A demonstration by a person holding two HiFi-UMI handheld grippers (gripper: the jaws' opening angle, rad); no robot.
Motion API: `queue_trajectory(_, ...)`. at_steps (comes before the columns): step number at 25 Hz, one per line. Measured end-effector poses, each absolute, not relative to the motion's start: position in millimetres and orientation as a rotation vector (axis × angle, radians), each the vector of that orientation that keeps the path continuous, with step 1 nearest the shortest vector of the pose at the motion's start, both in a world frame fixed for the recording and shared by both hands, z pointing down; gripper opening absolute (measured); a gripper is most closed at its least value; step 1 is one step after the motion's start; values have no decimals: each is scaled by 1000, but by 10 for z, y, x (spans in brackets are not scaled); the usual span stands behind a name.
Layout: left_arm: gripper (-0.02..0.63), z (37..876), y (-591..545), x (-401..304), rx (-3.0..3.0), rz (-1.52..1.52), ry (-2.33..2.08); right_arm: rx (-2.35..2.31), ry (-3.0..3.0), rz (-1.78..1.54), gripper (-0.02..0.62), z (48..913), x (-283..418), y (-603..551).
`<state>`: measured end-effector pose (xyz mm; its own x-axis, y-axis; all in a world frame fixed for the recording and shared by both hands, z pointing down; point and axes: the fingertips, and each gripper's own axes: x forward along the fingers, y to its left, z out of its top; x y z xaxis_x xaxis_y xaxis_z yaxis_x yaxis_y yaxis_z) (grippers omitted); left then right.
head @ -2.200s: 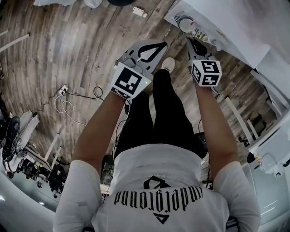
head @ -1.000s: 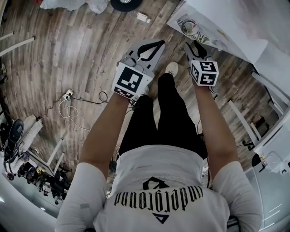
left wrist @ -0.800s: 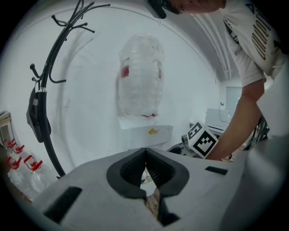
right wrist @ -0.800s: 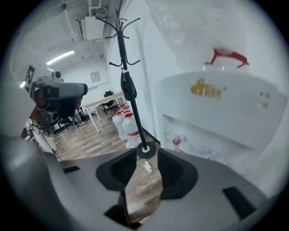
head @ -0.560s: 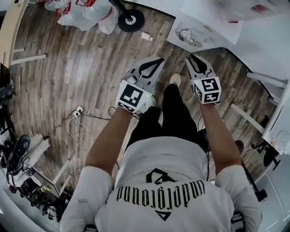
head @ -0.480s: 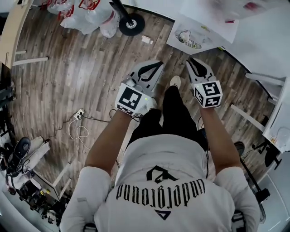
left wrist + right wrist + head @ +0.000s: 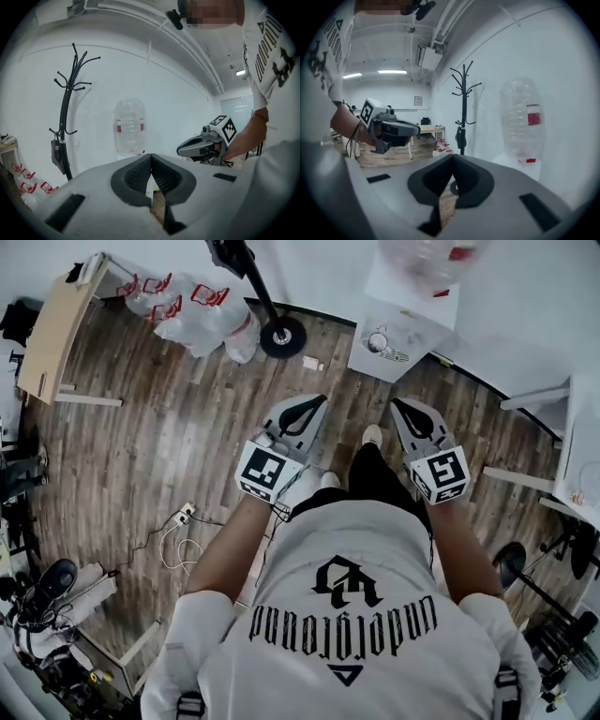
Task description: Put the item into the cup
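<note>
Nearest me, the person's forearms [image 7: 223, 545] reach straight ahead at about chest height, one tool in each hand, over bare plank floor [image 7: 159, 437]. I read this as a carrying pose for the walk to the work surface, not as a reach for anything.

The left gripper [image 7: 314, 407] has its jaws together, the ribbed pads meeting at the tips with nothing between them. The right gripper [image 7: 401, 406] has just been closing, and its jaws now meet too, also on nothing. So neither tool carries anything, and I judge the task has not begun. Both tools point nearly level at the far wall, well above anything they could pick up.

Down on the floor to the left lies a loop of white cables [image 7: 178, 545], clear of the feet.

Further out, ahead and a little right, stands a white table [image 7: 427, 329]. On its near left part sits a small round thing that I take for the cup [image 7: 377, 341], beside a flat ring-patterned piece. It is too small for me to be sure, and I cannot pick out the item at all. A big clear bottle [image 7: 130, 124] with a red label stands further back on the table.

Left of the table a black coat stand [image 7: 70, 108] rises by the white wall [image 7: 187, 70], with white bags [image 7: 187, 301] with red handles heaped near its foot.
</note>
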<state>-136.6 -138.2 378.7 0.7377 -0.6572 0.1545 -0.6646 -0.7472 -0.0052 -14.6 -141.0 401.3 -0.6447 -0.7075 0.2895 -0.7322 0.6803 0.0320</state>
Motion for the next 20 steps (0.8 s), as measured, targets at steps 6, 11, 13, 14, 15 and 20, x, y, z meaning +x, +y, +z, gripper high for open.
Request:
queue_trajectory(6, 8, 3358, -963, -1461, 2899, 127, -1077, 1118, -2687, 48, 6, 3485, -275, -936)
queue_trajectory(11, 8, 3030, -730, -1455, 2907, 63, -1047, 1093, -2699, -8, 6, 3154, -261, -643)
queue_trajectory(13, 8, 2952, -666, -1456, 2907, 46, -1049, 1088, -2706, -22, 6, 3078, -234, -554)
queue_trajectory(14, 8, 2922, -634, -1444, 2908, 39, -1050, 1085, -2710, -26, 6, 3048, -210, -517)
queue_trajectory(15, 8, 2895, -602, -1427, 2909, 34, -1050, 1083, -2716, -29, 5, 3020, -182, -484)
queue_trajectory(20, 8, 2756, -454, -1281, 2911, 31, -1060, 1064, -2734, -25, 5, 2895, -20, -338)
